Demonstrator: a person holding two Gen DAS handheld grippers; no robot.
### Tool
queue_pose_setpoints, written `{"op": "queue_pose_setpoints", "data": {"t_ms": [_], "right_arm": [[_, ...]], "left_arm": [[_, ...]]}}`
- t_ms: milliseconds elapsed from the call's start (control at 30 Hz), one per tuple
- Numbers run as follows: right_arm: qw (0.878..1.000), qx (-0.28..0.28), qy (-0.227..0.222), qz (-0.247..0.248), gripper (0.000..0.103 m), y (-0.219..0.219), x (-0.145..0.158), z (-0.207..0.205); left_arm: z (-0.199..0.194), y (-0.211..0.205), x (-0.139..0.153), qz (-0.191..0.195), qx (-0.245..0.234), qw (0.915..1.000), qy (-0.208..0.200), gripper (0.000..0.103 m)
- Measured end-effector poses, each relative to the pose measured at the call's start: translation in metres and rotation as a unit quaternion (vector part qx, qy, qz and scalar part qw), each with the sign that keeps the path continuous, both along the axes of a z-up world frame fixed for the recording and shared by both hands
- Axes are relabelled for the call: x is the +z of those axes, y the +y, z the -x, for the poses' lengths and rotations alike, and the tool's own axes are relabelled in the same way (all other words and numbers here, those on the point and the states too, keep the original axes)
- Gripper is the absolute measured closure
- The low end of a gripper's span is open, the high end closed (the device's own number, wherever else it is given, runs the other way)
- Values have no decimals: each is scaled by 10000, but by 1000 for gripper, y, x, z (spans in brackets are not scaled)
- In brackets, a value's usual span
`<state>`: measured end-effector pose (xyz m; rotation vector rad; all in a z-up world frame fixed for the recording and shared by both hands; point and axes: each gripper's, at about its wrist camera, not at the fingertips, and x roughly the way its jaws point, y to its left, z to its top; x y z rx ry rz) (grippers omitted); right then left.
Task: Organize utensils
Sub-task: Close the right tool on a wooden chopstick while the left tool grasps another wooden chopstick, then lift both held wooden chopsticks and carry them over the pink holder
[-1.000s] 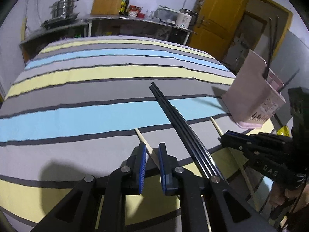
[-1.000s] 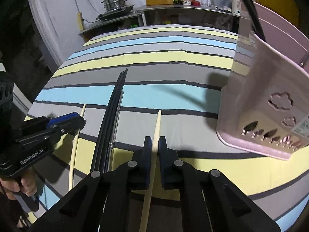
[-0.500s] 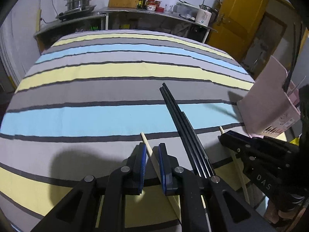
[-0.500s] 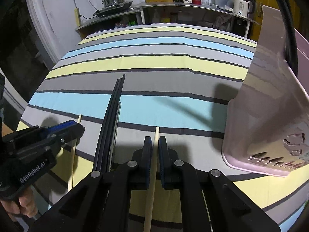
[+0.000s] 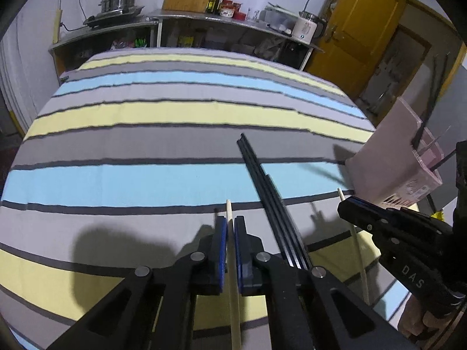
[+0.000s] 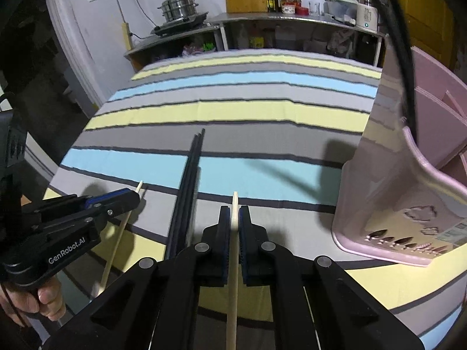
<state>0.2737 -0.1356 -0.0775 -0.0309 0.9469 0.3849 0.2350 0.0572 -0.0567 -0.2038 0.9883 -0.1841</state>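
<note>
My left gripper (image 5: 230,224) is shut on a pale wooden chopstick (image 5: 233,285) and holds it above the striped tablecloth (image 5: 146,145). My right gripper (image 6: 234,214) is shut on a second pale wooden chopstick (image 6: 232,277). A bundle of black chopsticks (image 5: 268,198) lies on the cloth between the two grippers; it also shows in the right wrist view (image 6: 189,180). A pink utensil holder (image 6: 408,192) stands at the right with black chopsticks in it; it also shows in the left wrist view (image 5: 394,157).
A metal counter (image 5: 204,20) with a steamer pot (image 5: 121,0), bottles and a kettle stands behind the table. A yellow door (image 5: 359,35) is at the far right. The table's edge drops off at the left in the right wrist view.
Both grippers have lifted their pale chopsticks off the cloth and pulled back. The pale chopsticks now line up straight between the fingers.
</note>
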Motion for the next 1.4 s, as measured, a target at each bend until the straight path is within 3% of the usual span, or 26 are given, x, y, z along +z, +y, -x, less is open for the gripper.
{"op": "queue_pose_setpoints", "data": {"t_ms": [667, 967, 1400], "right_arm": [[9929, 3, -1043, -575, 98, -25, 103, 63], [9885, -68, -1339, -702, 98, -40, 128, 81], [9848, -285, -1539, -756, 98, -63, 143, 100]], "left_arm": [[70, -8, 126, 295, -502, 9917, -1145, 98], [91, -20, 153, 355, -689, 9878, -1348, 98], [94, -49, 166, 458, -1056, 9835, -1397, 98]]}}
